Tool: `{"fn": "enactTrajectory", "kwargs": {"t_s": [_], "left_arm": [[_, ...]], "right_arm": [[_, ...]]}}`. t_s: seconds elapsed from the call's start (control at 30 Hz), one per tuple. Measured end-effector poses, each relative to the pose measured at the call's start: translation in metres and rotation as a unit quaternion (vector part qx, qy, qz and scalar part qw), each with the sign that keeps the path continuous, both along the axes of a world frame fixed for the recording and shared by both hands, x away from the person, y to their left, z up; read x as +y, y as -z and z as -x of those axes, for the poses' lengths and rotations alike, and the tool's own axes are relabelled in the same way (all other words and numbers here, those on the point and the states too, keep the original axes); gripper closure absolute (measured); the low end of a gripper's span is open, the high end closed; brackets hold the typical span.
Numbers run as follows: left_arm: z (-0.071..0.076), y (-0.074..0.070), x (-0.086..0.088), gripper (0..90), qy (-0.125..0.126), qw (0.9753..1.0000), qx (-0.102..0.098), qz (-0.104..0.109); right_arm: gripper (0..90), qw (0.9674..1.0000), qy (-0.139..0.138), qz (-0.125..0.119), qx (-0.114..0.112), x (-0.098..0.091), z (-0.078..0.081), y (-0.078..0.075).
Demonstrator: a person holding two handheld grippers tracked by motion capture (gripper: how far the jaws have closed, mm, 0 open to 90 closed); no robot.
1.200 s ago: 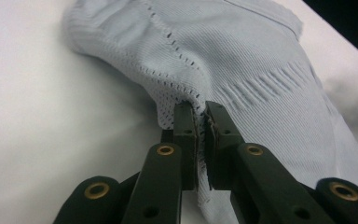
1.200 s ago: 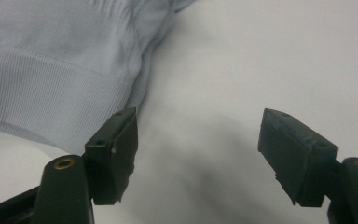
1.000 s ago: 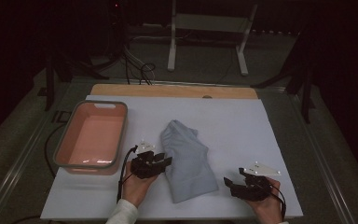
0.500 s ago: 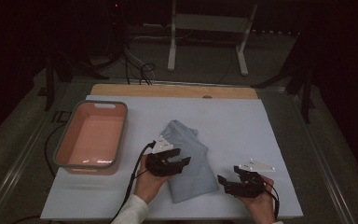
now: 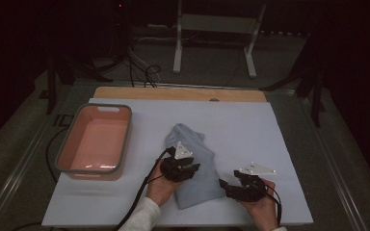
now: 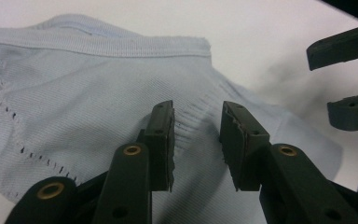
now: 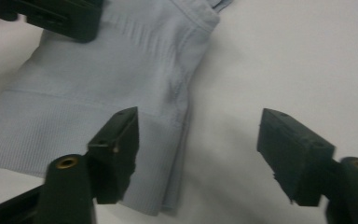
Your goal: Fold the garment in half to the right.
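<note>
A light blue folded garment [image 5: 188,137] lies on the white mat [image 5: 250,130], ribbed hem toward me. My left gripper [image 5: 195,168] rests on its middle. In the left gripper view the jaws [image 6: 196,126] stand a little apart and have just been closing; the knit [image 6: 98,84] puckers between the tips, not clamped. My right gripper [image 5: 224,185] sits at the garment's near right corner. Its jaws [image 7: 198,140] stand wide, having just closed slightly: one over the hem [image 7: 121,60], the other over bare mat.
A pink tub [image 5: 99,107] with a grey rim stands on the mat at the left, nothing in it. A wooden strip [image 5: 178,94] runs along the mat's far edge. Bare mat lies right of the garment. Stand legs and cables sit on the floor beyond.
My left gripper has slid right from the garment's left edge onto its middle. My right gripper has crept left up to the garment's near right corner.
</note>
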State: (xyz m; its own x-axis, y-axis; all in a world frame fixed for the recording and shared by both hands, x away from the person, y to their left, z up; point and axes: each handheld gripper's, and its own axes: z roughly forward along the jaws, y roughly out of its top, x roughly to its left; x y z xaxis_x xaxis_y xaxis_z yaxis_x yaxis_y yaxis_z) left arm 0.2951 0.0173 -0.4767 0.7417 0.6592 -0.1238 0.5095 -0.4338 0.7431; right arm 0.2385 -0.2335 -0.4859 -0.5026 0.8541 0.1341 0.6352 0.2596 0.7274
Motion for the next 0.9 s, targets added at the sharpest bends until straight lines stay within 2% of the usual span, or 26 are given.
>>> {"fn": "enactTrajectory", "kwargs": {"t_s": [0.17, 0.33, 0.57, 0.73, 0.8, 0.9], "left_arm": [[-0.004, 0.008, -0.003, 68.5, -0.009, 0.9994, 0.001, -0.033], [-0.009, 0.018, -0.004, 70.6, -0.014, 0.9986, 0.009, -0.051], [-0.011, 0.021, -0.002, 72.2, -0.020, 0.9986, 0.017, -0.045], [-0.011, 0.024, -0.001, 72.4, -0.020, 0.9984, 0.019, -0.049], [-0.011, 0.024, -0.001, 72.4, -0.023, 0.9984, 0.021, -0.046], [-0.011, 0.024, -0.001, 72.3, -0.022, 0.9985, 0.024, -0.045]], "right_arm": [[38.3, 0.9998, -0.019, 0.005, 0.009, 0.010, -0.001, 0.003], [43.8, 0.9989, -0.035, 0.023, 0.022, 0.022, -0.003, 0.009], [46.1, 0.9981, -0.037, 0.033, 0.038, 0.030, -0.009, 0.013], [42.4, 0.9973, -0.029, 0.045, 0.050, 0.036, -0.017, 0.019], [42.8, 0.9963, -0.030, 0.047, 0.066, 0.039, -0.021, 0.022], [49.5, 0.9952, -0.036, 0.037, 0.083, 0.040, -0.023, 0.022]]}}
